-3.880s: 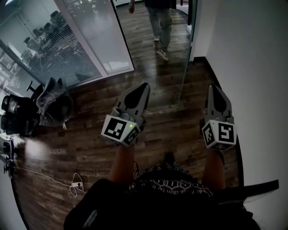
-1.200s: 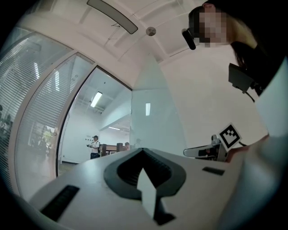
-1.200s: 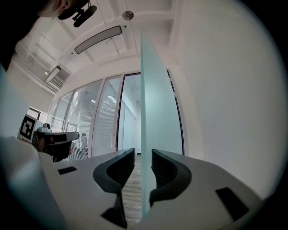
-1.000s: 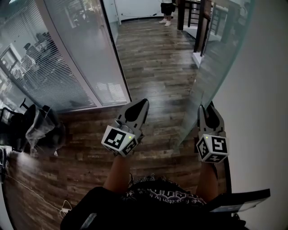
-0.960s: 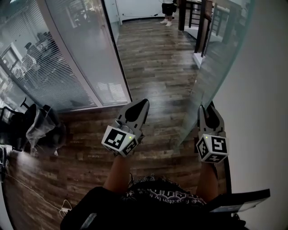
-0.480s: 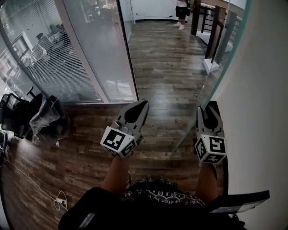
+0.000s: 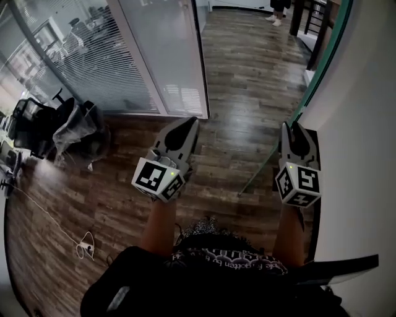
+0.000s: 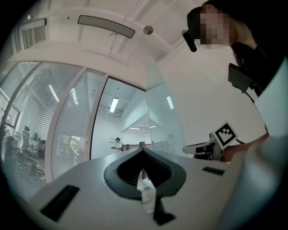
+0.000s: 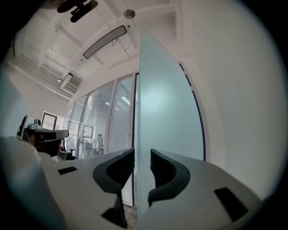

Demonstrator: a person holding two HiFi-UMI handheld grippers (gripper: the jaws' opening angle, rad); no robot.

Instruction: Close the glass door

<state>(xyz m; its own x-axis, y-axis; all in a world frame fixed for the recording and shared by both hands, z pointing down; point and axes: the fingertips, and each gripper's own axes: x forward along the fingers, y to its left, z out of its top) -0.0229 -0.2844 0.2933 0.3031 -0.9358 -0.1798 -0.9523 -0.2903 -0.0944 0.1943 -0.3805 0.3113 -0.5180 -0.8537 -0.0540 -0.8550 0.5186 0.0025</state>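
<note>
The right tongs [image 9: 142, 155] are closed on the free edge of the glass door [image 9: 166, 103]. One pad lies against each face of the frosted pane, which fills the gap between them. The pane rises straight up from the tongs toward the ceiling, and a white wall [image 9: 234, 90] stands close on its right.

In the head view the right tongs [image 7: 292, 128] are near the right side, pointing away from the person. There the door stands at a slant just beside the wall, its bottom edge running from near left to far right over the wood floor [image 7: 247, 74].

The left tongs [image 7: 185, 122] are held over the floor left of the door and well apart from it. In their own view the left tongs [image 8: 143, 152] are drawn together, tips meeting, with nothing between them.

On the far left a glass partition [image 7: 93, 56] with blinds behind it runs along the floor. Near it on the left is an office chair [image 7: 77, 130] draped in clear plastic. A thin white cable [image 7: 55, 217] trails over the floor at the near left. At the far end of the corridor a person's feet [image 7: 276, 13] show.
</note>
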